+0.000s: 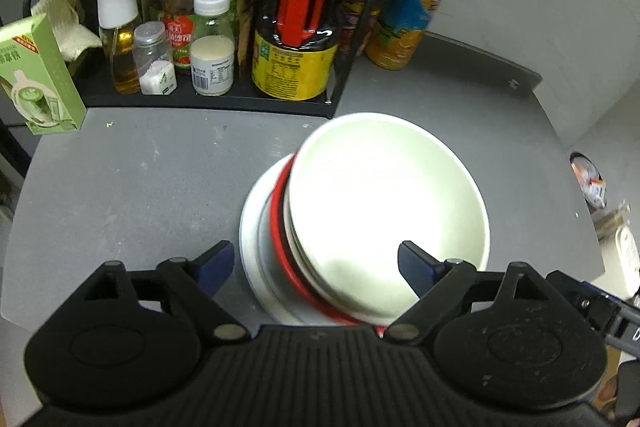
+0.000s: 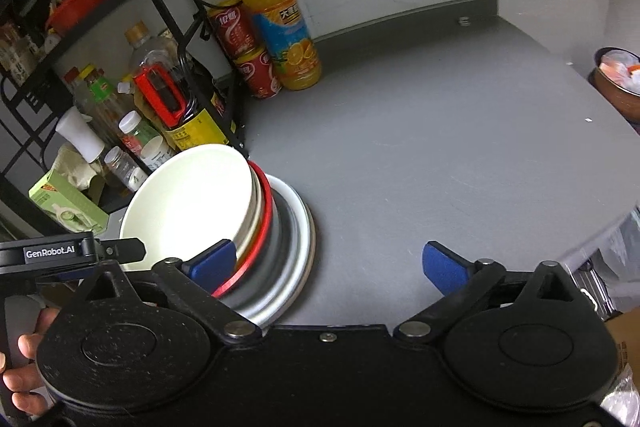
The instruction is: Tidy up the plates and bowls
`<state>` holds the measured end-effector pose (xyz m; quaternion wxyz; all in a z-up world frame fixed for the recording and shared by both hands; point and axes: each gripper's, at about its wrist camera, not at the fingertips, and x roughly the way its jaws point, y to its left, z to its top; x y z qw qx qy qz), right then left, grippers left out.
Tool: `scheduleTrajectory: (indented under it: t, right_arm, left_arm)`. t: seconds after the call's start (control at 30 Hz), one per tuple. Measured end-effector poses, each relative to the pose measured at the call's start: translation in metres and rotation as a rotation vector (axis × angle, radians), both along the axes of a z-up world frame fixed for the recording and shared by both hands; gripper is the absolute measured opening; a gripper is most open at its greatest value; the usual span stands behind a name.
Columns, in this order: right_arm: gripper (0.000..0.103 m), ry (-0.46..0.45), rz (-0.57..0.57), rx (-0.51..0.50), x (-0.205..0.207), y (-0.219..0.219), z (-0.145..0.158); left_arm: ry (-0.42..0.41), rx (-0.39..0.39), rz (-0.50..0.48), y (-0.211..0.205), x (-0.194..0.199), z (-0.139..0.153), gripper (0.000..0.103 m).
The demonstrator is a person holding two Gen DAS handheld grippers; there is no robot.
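Observation:
A stack stands on the grey table (image 1: 140,187): a white bowl (image 1: 384,215) on top, a red-rimmed bowl (image 1: 280,223) under it, and a white plate (image 1: 252,243) at the bottom. The stack also shows in the right wrist view, with the white bowl (image 2: 188,203), red rim (image 2: 264,227) and plate (image 2: 300,239). My left gripper (image 1: 316,263) is open just above the near side of the stack, holding nothing. My right gripper (image 2: 340,263) is open and empty to the right of the stack, its left finger (image 2: 212,259) by the bowls' rim.
A black rack (image 1: 208,99) with sauce bottles and jars stands at the back left. An orange juice bottle (image 2: 280,23) and red cans (image 2: 248,55) stand by the wall. A green carton (image 1: 40,75) sits at the table's left. A bowl of scraps (image 2: 618,75) is beyond the right edge.

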<state>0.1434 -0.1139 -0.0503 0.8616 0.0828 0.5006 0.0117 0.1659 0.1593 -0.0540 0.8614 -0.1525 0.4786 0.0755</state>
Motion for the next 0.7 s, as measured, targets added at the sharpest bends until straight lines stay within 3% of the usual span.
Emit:
scheduleTrajectory:
  t: [0.7]
  right_arm:
    - [0.103, -0.112, -0.062, -0.075, -0.138, -0.017, 0.06]
  left_arm:
    - [-0.097, 0.031, -0.128, -0.062, -0.144, 0.04, 0.09]
